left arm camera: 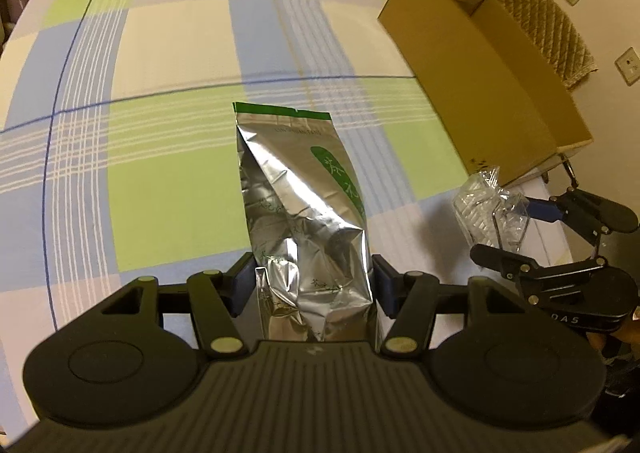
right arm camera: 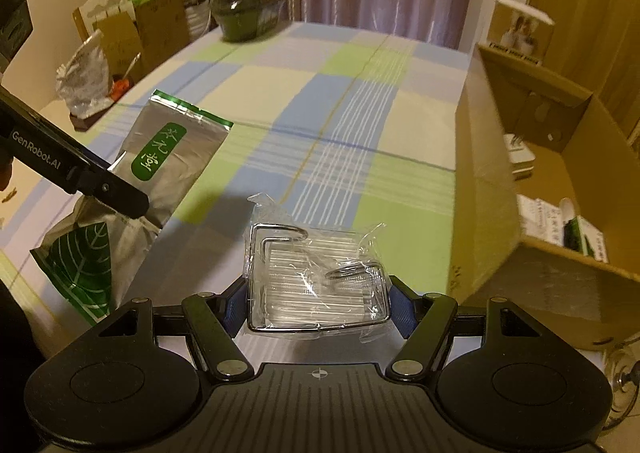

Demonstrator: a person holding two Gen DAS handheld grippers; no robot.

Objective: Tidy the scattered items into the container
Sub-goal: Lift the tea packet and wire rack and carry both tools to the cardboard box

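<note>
While the left gripper [left arm camera: 314, 285] pinched a crinkled silver foil pouch [left arm camera: 300, 213], the right gripper [right arm camera: 316, 303] clamped a clear-wrapped wire rack [right arm camera: 316, 281] beside the open brown cardboard box [right arm camera: 500, 189].

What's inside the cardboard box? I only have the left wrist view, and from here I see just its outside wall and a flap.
Observer: The right wrist view looks into the cardboard box. It already holds small white packets, one with a green end.
Operator: And is the right gripper actually holding its item?
Observer: Yes. The right gripper has its fingers against both sides of a wire rack in clear wrap.
Operator: Anything printed on the back of my foil bag?
Observer: The foil bag in the left gripper carries a big green leaf design near its bottom.
</note>
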